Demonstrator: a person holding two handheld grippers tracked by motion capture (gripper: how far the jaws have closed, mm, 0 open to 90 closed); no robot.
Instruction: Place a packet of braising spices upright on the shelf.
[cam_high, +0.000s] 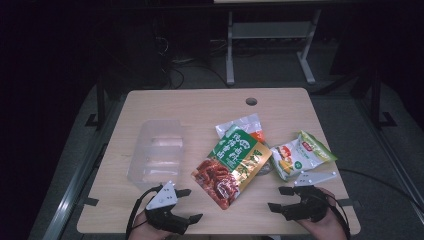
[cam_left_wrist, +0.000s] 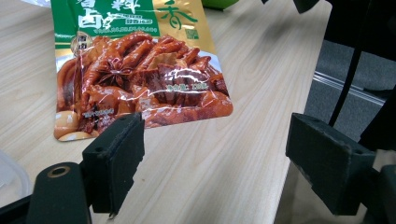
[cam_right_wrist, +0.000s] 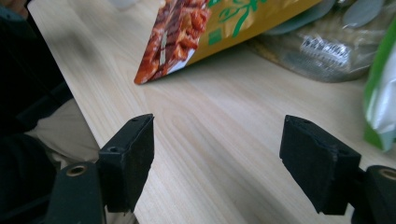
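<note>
Left tool (cam_high: 190, 205), right tool (cam_high: 280, 198): both released, flanking red-green food pouch (cam_high: 232, 167).

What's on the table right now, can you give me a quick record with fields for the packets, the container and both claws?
surface: wooden table
large packet: green and gold with red food picture, middle of table, lying partly on a clear packet
small packet: green and white, right side
container: clear plastic tub, left side, looks empty
left claw: open, near edge, holding nothing
right claw: open, near edge, holding nothing
</note>
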